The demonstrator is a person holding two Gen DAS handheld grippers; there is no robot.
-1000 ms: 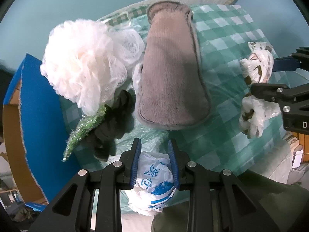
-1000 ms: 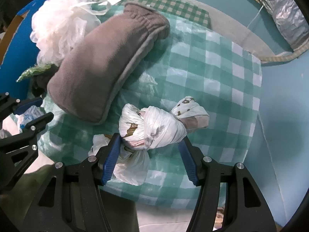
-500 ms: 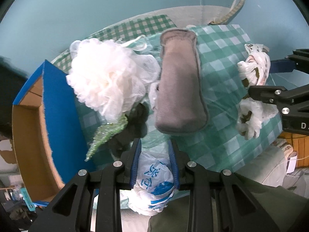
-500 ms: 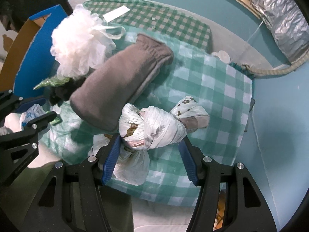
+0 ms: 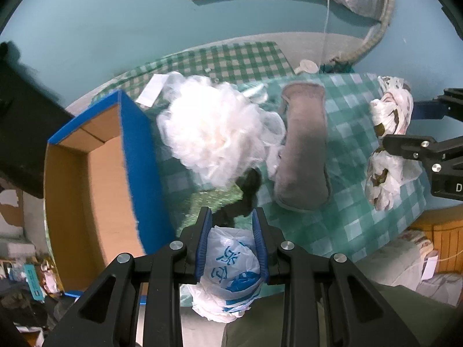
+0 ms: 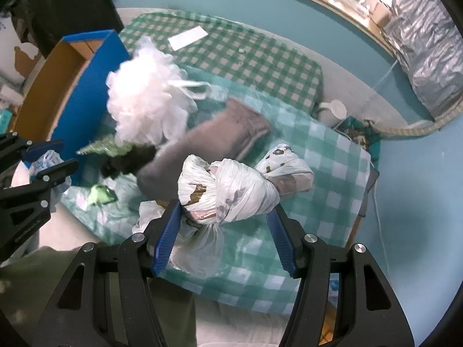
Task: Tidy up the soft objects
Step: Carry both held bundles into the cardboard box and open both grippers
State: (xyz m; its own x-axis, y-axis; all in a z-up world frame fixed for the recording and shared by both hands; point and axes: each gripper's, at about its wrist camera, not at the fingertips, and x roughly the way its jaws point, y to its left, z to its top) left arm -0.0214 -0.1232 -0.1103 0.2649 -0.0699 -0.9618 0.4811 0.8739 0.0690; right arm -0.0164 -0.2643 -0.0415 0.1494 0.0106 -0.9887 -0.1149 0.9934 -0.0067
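The left gripper [image 5: 231, 240] is clamped on a white bag with blue print [image 5: 231, 269], its blue pads pressed into the crumpled plastic, above the near edge of a worktop draped in a green-checked cloth [image 5: 361, 219]. The right gripper [image 6: 224, 231] squeezes a knotted white bag with brown markings [image 6: 231, 193], held clear of the cloth.

From the left wrist, an open cardboard box with blue outer walls [image 5: 136, 156] lies at nine o'clock of the gripper, its bare brown floor fully visible. At twelve o'clock sits a white mesh bath pouf [image 5: 214, 133], blurred, with a grey plush slipper [image 5: 303, 150] at one o'clock and a dark soft object [image 5: 246, 193] between pouf and gripper.

The right wrist shows what that view misses: a small green wrapper [image 6: 101, 195] on the cloth at nine o'clock, a glittery green cone [image 6: 104, 146] poking out under the pouf at ten o'clock, and a white cup [image 6: 332, 112] beyond the cloth's far corner at one o'clock. There the box appears edge-on at ten o'clock, its floor mostly hidden.
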